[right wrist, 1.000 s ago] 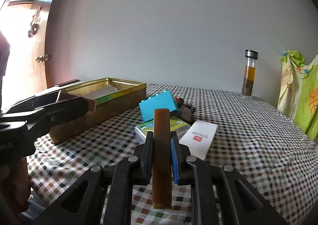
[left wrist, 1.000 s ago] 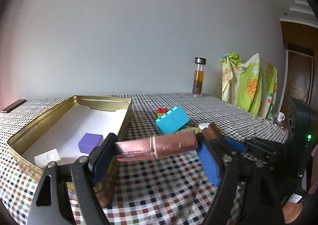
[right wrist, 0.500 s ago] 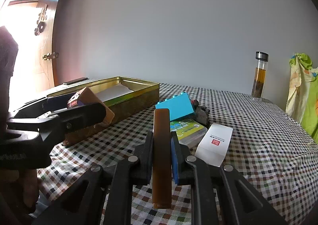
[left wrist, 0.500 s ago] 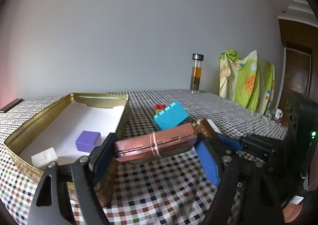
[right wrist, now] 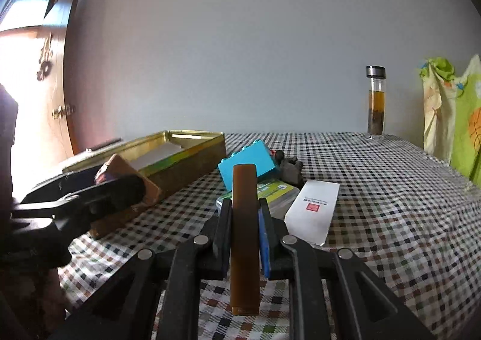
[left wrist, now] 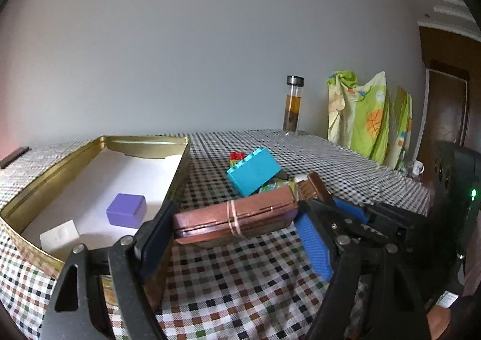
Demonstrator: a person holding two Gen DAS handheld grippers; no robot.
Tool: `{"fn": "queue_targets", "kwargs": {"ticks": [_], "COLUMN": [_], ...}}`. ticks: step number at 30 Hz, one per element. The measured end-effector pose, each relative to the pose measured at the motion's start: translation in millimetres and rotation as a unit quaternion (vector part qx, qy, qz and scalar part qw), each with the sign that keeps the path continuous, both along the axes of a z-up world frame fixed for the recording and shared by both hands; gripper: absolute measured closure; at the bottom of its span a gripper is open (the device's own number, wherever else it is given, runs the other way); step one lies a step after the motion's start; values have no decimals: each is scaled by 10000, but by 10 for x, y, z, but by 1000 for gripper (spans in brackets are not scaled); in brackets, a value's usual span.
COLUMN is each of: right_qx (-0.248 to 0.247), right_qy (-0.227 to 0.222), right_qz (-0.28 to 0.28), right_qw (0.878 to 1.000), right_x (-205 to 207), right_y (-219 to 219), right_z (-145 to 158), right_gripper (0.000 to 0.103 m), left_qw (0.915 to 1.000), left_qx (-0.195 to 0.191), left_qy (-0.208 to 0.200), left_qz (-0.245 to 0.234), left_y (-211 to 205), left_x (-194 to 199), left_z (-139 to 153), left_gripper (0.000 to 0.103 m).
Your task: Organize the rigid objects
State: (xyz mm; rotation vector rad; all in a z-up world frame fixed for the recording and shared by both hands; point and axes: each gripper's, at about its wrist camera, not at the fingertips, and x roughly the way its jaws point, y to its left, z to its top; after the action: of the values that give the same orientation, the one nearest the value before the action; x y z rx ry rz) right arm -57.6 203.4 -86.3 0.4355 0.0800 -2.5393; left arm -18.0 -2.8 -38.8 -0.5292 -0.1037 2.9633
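My left gripper (left wrist: pixel 231 228) is shut on a flat copper-brown case (left wrist: pixel 234 218) bound with a rubber band, held level above the checked tablecloth just right of the gold tin tray (left wrist: pixel 180 165). The tray holds a purple cube (left wrist: pixel 127 209) and a white tile (left wrist: pixel 59 234). My right gripper (right wrist: pixel 245 225) is shut on an upright amber-brown bar (right wrist: pixel 244 237). The bar's tip (left wrist: pixel 312 185) and the right gripper show in the left wrist view. The left gripper with the case (right wrist: pixel 126 173) shows at left in the right wrist view, beside the tray (right wrist: pixel 186 156).
A teal toy brick (left wrist: pixel 254 170) leans on a green-labelled box (right wrist: pixel 270 189), with red pieces (left wrist: pixel 237 155) and a dark lump (right wrist: pixel 290 167) behind. A white card box (right wrist: pixel 314 207) lies to the right. A glass bottle (right wrist: pixel 375 102) stands at the table's far edge. Patterned cloth (left wrist: pixel 366 117) hangs right.
The copper case has rolled in my left gripper, now showing its broad face and rubber band. The left gripper has risen and shifted toward the tray. My right gripper has lifted a little with the bar.
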Motion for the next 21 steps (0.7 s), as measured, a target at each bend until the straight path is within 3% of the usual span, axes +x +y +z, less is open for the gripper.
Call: {"fn": "queue_targets", "kwargs": {"ticks": [7,8,10,15,21], "right_qx": [150,163,90,-99,121], "right_qy": [49,90,112,15,58], "right_qz": [112,55,-118,-225,-55], "right_qw": [9998,9998,9998,9997,9999], "right_x": [52,69,71,16,42], "right_y": [-45,-52,-34,17,-42], "right_z": [5,4,4,14,19], "right_gripper": [86,86,86,86,86], "left_qw": [9996,9995,9992,9991,9997], "left_qx": [-215,-285,-338,295,-47], "left_qy": [182,30,167,-284,-42], "left_qz": [78,126,141,-118,-232], "left_y": [61,97,108,-60,49], "left_x": [76,25,71,-116,-25], "left_z": [3,5,13,10,13], "left_gripper": [24,24,24,24,24]}}
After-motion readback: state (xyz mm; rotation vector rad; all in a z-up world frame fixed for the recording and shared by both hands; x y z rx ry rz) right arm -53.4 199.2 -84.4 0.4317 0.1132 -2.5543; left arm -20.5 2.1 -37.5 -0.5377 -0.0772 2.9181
